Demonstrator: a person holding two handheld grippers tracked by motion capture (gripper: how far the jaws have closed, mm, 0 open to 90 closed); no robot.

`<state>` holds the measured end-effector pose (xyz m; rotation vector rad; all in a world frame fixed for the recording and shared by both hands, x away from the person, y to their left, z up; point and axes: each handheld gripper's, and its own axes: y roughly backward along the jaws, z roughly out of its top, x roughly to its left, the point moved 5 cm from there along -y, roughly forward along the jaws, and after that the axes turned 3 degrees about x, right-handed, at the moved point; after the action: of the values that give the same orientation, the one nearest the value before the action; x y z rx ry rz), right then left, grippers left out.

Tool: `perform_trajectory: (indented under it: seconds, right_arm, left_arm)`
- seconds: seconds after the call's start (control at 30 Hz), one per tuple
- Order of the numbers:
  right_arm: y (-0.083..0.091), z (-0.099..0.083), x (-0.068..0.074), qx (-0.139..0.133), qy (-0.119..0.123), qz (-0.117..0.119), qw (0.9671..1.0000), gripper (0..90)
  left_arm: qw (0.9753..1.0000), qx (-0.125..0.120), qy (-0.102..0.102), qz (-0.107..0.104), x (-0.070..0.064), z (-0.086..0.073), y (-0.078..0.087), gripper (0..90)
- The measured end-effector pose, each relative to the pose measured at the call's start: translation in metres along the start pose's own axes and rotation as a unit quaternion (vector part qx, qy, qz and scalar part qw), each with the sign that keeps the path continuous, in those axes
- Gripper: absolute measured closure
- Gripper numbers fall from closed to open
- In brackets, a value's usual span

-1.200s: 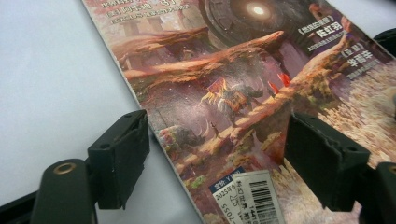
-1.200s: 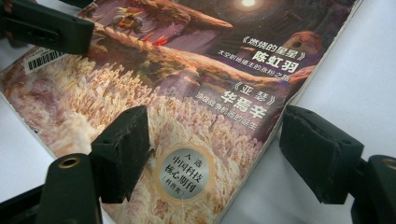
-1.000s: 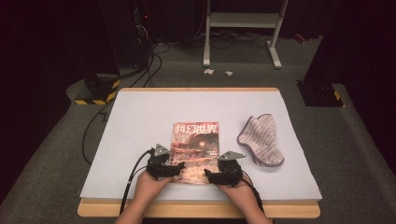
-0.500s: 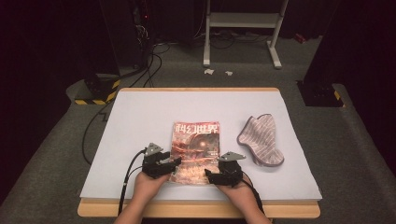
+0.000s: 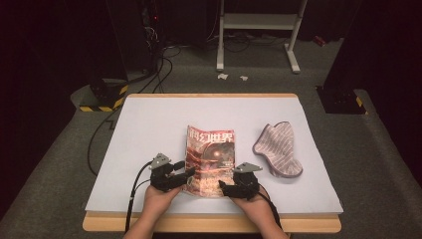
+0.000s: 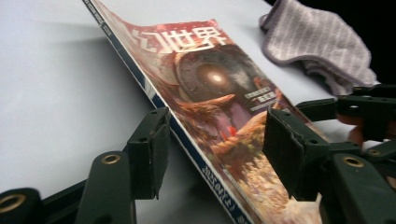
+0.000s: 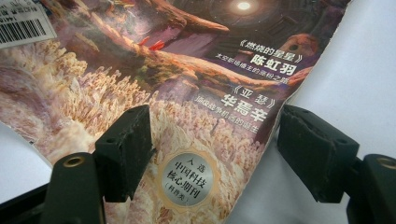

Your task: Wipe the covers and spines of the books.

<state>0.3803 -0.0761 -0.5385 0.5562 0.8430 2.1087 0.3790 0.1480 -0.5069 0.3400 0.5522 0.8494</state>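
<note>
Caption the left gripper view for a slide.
Left gripper open astride the raised spine edge of a magazine, cloth beyond.

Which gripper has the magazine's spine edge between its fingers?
The left gripper: the magazine's raised spine edge runs between its fingers. The right gripper straddles the opposite, open edge.

Glossy magazine (image 5: 210, 159) with reddish sci-fi cover lies face up; its spine edge is raised off the table.
</note>
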Motion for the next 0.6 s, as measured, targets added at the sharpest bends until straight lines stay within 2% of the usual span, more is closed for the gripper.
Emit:
perform_trajectory:
  seconds: [0.2,0.27,0.33,0.43,0.6]
  right_arm:
    - [0.0,0.0,0.0,0.0,-0.002,-0.001,1.0,26.4]
    - [0.0,0.0,0.0,-0.001,-0.002,-0.002,1.0,27.2]
    - [0.0,0.0,0.0,0.0,0.001,-0.003,1.0,27.3]
    - [0.0,0.0,0.0,-0.001,0.0,-0.001,1.0,27.4]
    - [0.0,-0.001,0.0,-0.001,0.001,-0.002,1.0,27.4]
  left_arm:
    - [0.9999,0.005,-0.005,-0.008,-0.005,-0.003,-0.001,42.3]
    - [0.9993,0.023,-0.002,-0.029,-0.007,-0.006,-0.005,44.7]
    - [0.9994,0.024,-0.019,-0.014,-0.011,-0.008,-0.008,44.6]
    - [0.9995,0.016,-0.015,-0.021,-0.013,-0.006,-0.006,42.1]
    - [0.9993,0.023,-0.028,-0.005,-0.013,-0.008,-0.005,40.1]
